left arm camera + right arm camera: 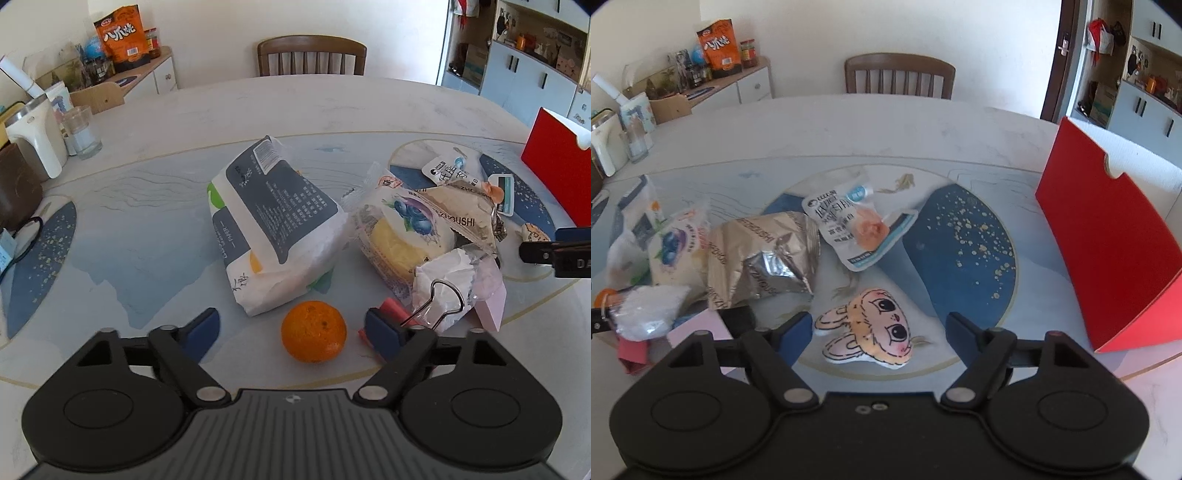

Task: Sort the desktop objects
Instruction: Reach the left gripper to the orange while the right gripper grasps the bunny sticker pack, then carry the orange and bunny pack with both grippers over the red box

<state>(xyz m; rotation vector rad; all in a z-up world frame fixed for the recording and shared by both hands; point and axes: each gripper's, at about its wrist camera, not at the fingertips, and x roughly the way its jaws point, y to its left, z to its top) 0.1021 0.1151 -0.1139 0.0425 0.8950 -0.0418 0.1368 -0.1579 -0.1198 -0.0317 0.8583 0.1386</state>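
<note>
Left wrist: tissue pack (275, 225) reads "PAPER", crinkly plastic; foil bag (467, 214) "ZHOUSHI". Left gripper (291, 330) wide, nothing gripped; round dimpled orange (314, 331) btwn its tips on table (147, 122).

Right wrist: right gripper (879, 332) wide, empty; flat plush rabbit (871, 328) btwn tips. Red box (1108, 236) at right.

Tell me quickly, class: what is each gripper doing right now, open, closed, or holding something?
Left gripper: open, holding nothing; the orange sits between its fingers, untouched.
Right gripper: open, holding nothing; the rabbit plush lies between its fingers.
</note>
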